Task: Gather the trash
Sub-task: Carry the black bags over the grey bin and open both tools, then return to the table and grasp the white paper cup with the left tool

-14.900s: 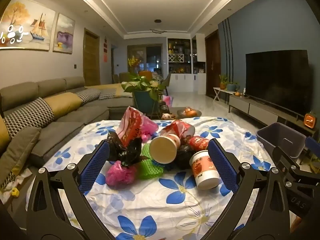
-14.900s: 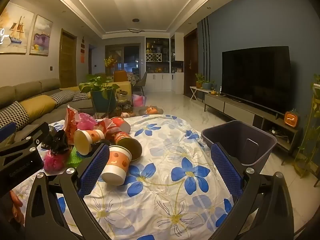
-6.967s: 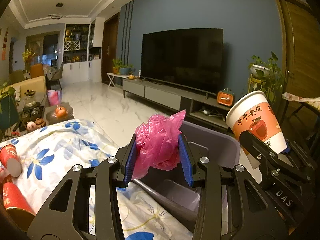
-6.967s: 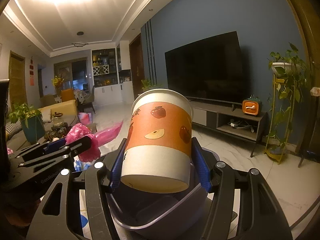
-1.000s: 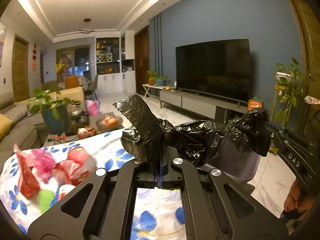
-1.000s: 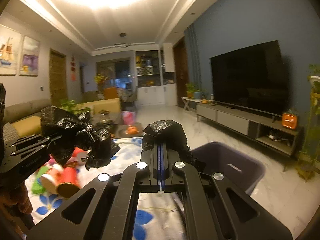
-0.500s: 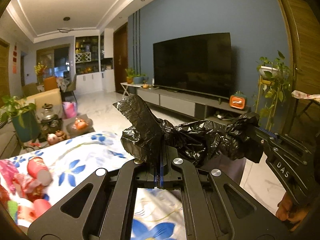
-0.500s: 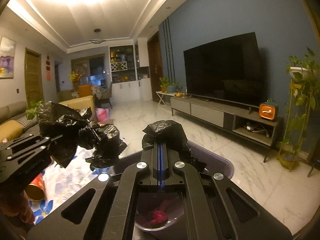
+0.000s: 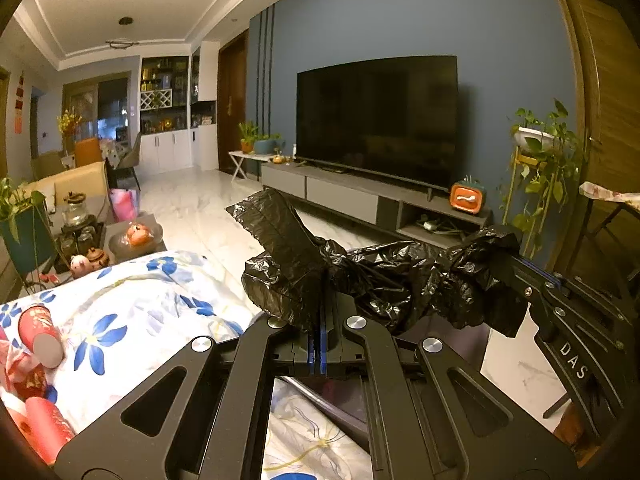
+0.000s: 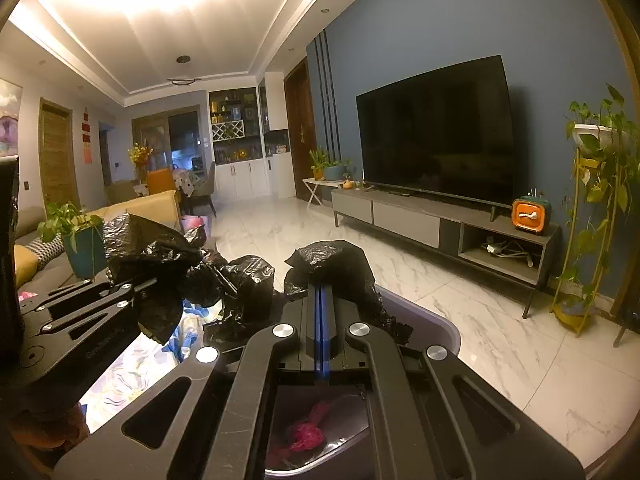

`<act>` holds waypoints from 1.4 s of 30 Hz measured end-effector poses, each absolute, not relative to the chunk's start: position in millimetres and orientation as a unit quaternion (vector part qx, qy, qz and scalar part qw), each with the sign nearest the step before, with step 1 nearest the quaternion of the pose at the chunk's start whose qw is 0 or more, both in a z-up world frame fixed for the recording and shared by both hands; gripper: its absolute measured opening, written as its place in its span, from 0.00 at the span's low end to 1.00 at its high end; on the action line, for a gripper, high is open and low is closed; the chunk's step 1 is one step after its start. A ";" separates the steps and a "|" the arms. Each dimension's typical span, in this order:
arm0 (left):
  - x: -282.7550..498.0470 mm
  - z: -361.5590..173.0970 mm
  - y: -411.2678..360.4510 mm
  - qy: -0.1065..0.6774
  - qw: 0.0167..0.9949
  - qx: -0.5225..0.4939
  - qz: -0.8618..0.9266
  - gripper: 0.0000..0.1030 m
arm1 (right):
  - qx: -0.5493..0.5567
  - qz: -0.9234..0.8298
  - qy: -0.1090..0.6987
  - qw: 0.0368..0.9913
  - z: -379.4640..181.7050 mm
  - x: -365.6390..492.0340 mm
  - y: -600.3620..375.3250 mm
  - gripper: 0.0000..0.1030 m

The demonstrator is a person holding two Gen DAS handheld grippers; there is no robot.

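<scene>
A crumpled black plastic bag (image 9: pixel 392 280) hangs stretched between both grippers. In the left wrist view my left gripper (image 9: pixel 322 308) is shut on one end, and my right gripper (image 9: pixel 520 276) pinches the other end at the right. In the right wrist view my right gripper (image 10: pixel 320 292) is shut on a lump of the black bag (image 10: pixel 244 280), with my left gripper (image 10: pixel 140 286) at the left. Both hover over the grey bin (image 10: pixel 436 326), which holds a pink bag (image 10: pixel 308 434). Red cups (image 9: pixel 40 336) lie on the floral tablecloth (image 9: pixel 152 312).
The bin's rim (image 9: pixel 324 402) stands against the table's right edge. Beyond it is marble floor (image 10: pixel 460 304), a TV cabinet (image 10: pixel 440 224) with a large TV, and a plant stand (image 10: pixel 592 208) at the right. A low side table with fruit (image 9: pixel 136 236) sits behind the table.
Both grippers have swung right from the table with the black bag held between them and sunk a little. The bin's inside with the pink bag has come into view below the right gripper.
</scene>
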State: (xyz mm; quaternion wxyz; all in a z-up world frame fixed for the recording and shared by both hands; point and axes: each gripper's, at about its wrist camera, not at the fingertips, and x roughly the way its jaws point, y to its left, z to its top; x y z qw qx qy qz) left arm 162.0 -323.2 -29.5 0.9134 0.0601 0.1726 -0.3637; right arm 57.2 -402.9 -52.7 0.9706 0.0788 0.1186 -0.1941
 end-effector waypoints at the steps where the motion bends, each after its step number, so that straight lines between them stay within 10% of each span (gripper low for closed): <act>1: 162.8 -31.6 -324.5 0.173 0.913 0.062 -0.363 0.01 | 0.079 -0.194 0.119 0.971 -51.1 57.3 -402.2 0.01; 19: 178.8 -45.1 -338.3 0.194 0.907 0.046 -0.371 0.01 | 0.083 -0.196 0.117 0.970 -49.8 61.3 -403.8 0.04; 22: 180.7 -48.8 -339.9 0.197 0.903 0.045 -0.379 0.02 | 0.089 -0.199 0.114 0.969 -51.0 60.6 -408.2 0.22; 32: 185.5 -51.4 -320.9 0.201 0.908 0.013 -0.367 0.71 | 0.090 -0.214 0.098 0.968 -48.7 46.2 -409.4 0.46; 42: 156.1 -43.5 -249.8 0.172 0.942 0.016 -0.287 0.84 | 0.074 -0.205 0.080 0.973 -48.1 27.8 -382.3 0.74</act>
